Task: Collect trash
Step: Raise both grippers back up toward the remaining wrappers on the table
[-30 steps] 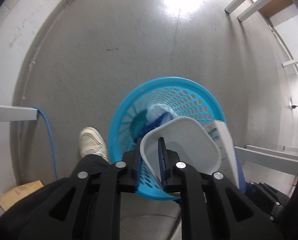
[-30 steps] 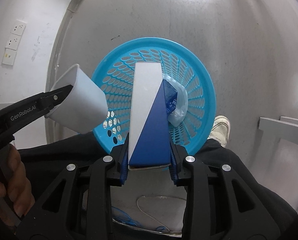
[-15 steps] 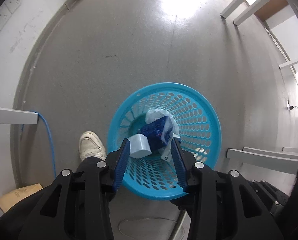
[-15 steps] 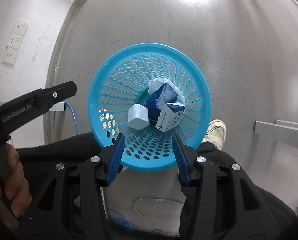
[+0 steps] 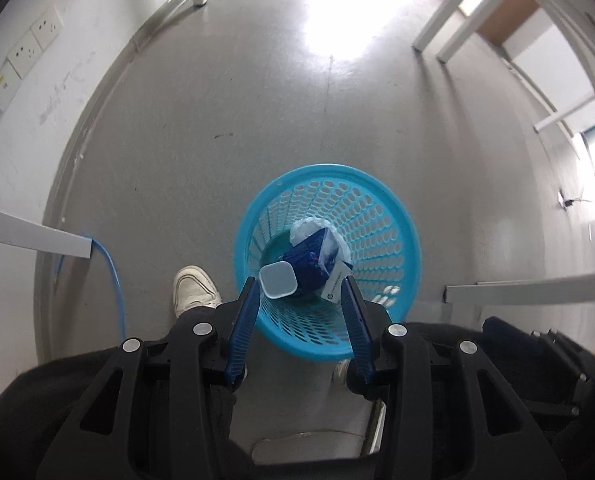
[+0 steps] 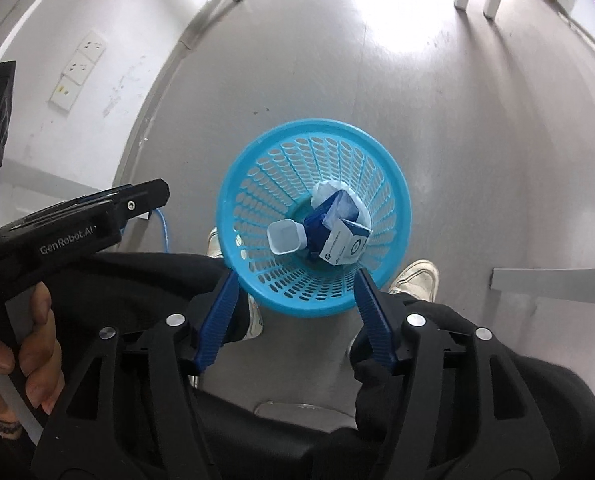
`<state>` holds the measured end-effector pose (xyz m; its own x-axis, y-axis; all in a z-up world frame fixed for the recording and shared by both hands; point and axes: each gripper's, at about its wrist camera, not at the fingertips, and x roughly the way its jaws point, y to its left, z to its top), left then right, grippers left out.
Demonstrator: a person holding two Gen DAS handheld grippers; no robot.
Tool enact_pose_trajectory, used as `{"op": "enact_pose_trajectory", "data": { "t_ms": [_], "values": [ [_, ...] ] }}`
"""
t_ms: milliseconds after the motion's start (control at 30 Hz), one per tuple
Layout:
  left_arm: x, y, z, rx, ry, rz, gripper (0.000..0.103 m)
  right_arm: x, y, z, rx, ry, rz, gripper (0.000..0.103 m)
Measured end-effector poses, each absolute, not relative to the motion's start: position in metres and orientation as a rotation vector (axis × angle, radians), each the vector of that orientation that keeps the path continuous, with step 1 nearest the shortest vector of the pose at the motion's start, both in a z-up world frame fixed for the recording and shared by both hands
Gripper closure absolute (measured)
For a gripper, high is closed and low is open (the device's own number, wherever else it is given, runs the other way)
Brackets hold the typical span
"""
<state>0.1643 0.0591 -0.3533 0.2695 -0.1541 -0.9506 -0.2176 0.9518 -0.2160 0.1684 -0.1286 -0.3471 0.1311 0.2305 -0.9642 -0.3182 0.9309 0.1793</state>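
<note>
Through the camera on my left tongs I look almost straight down at the floor, where the blue basket stands near my white shoe. The two blue fingers of these tongs stand about half open with only air between them; they hold nothing and touch nothing. At the bottom of the basket lie the white cup on its side, a crumpled blue wrapper, a clear plastic bag and a white and blue box, all bunched together and touching. A blue cable runs down beside a white table leg at the left. Through the camera on my right tongs the same basket sits just past the tips, with the cup, the wrapper, the bag and the box resting in its middle. These tongs have just been opening and now stand fairly wide, with nothing between the fingers and nothing touched. My left tongs show from the side at the left edge of this view, gripped by my left hand; from that side I cannot tell their opening. My other shoe stands to the right of the basket, and wall sockets sit on the wall at upper left.
</note>
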Motion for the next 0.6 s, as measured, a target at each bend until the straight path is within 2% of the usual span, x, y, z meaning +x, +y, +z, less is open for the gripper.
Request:
{"op": "enact_pose_trajectory", "data": {
  "t_ms": [300, 467, 600],
  "values": [
    [0.117, 0.062, -0.305, -0.338, 1.158, 0.016, 0.059, 0.115, -0.132, -0.291, -0.095, 1.253, 0.426, 0.035],
    [0.085, 0.056, -0.280, -0.329, 1.104, 0.002, 0.052, 0.089, -0.138, -0.263, -0.097, 1.199, 0.454, 0.030],
    [0.058, 0.054, -0.260, -0.325, 1.060, -0.034, 0.050, 0.070, -0.146, -0.239, -0.102, 1.142, 0.479, 0.029]
  ]
}}
